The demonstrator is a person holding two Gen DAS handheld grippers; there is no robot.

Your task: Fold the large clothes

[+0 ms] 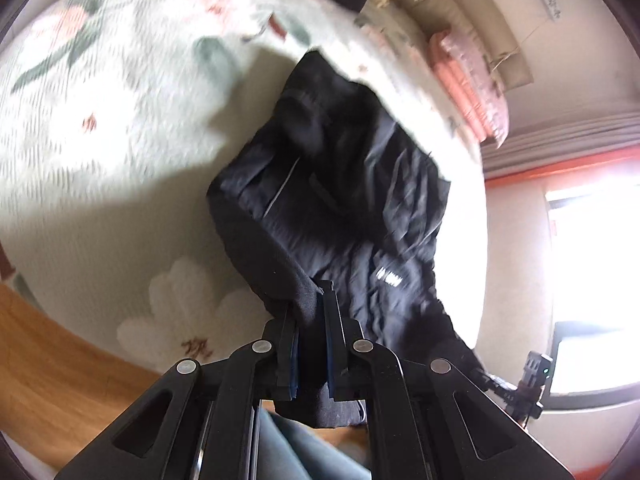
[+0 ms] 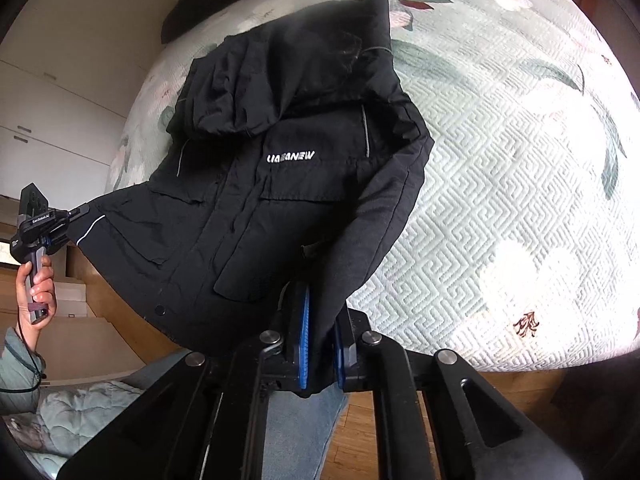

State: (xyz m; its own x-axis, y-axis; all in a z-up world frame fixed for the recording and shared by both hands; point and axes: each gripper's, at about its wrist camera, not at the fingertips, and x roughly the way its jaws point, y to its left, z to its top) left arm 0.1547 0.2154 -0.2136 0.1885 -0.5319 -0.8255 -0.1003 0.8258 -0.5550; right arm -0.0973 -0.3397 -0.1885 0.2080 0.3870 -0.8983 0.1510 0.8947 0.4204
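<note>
While both claws are busy, quick rundown:

Jacket: black jacket (image 2: pixel 276 184), white logo on the chest, lifted at the hem end and draped down onto the bed (image 2: pixel 500 152); hood end rests on the quilt, far from me.

Right claw: my right claw (image 2: pixel 320 340) has its blue pads pressed together on a fold of jacket hem, cloth bunched between them and hanging out below.

Left claw: my left claw (image 1: pixel 310 316) is pinching the other bottom corner, a thick dark edge wedged between the fingers. From the right wrist view it shows at the far left (image 2: pixel 74 213), with my hand (image 2: pixel 38 284) on the handle.

Stretch: hem hangs between the two claws, sagging a bit, over the bed edge.

Left view: blurry, so details there are rough.

Floor: wood floor (image 1: pixel 48 368) under the bed edge.
</note>
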